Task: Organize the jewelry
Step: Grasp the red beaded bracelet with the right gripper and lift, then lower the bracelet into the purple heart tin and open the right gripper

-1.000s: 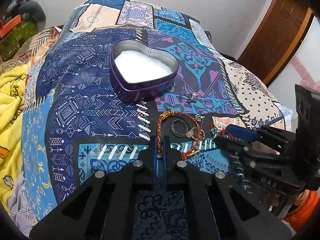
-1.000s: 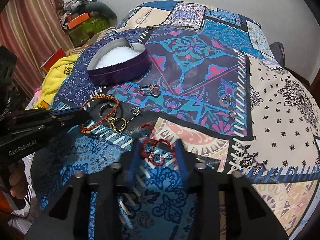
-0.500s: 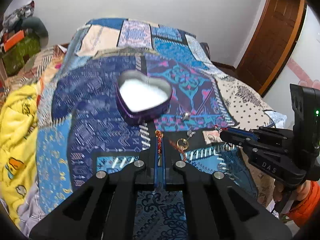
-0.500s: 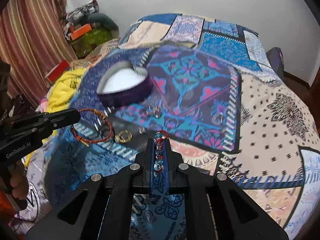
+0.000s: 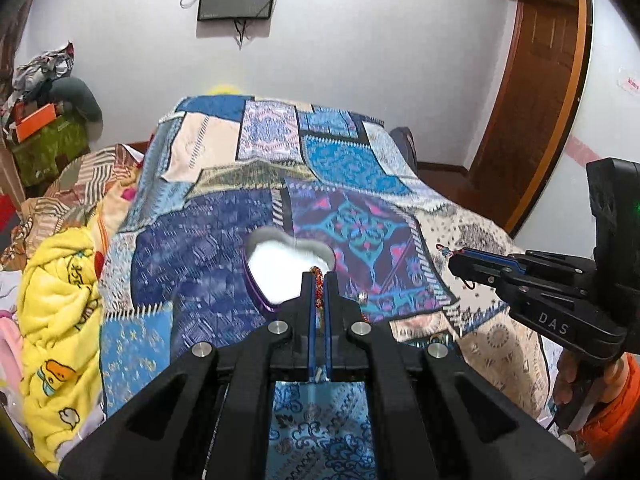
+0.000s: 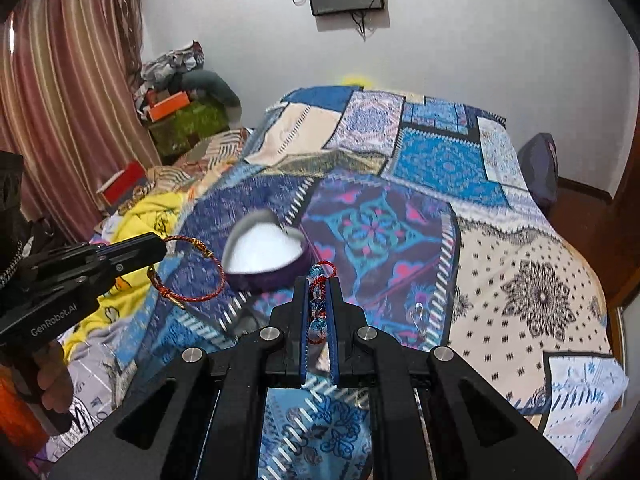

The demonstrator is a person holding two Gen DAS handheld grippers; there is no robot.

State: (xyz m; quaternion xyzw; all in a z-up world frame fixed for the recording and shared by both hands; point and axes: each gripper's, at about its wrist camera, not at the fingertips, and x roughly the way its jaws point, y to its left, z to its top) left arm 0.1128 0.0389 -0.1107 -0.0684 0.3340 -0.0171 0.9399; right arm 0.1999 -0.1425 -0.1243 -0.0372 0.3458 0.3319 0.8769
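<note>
We hold both pieces in the air above the patchwork quilt (image 6: 520, 280). Our left gripper (image 5: 319, 280) pinches the red-and-gold braided cord bangle (image 6: 192, 272); it looks light and springy, gripped at its rim. Our right gripper (image 6: 319, 284) clamps the limp red cord bracelet with blue glass beads (image 6: 319, 300), likely slippery. The purple heart-shaped tin (image 6: 264, 256) sits just ahead.

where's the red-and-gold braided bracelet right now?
Off the bed: the red-and-gold braided bracelet hangs from the shut left gripper, at the left of the right wrist view, just left of the heart-shaped tin.
</note>
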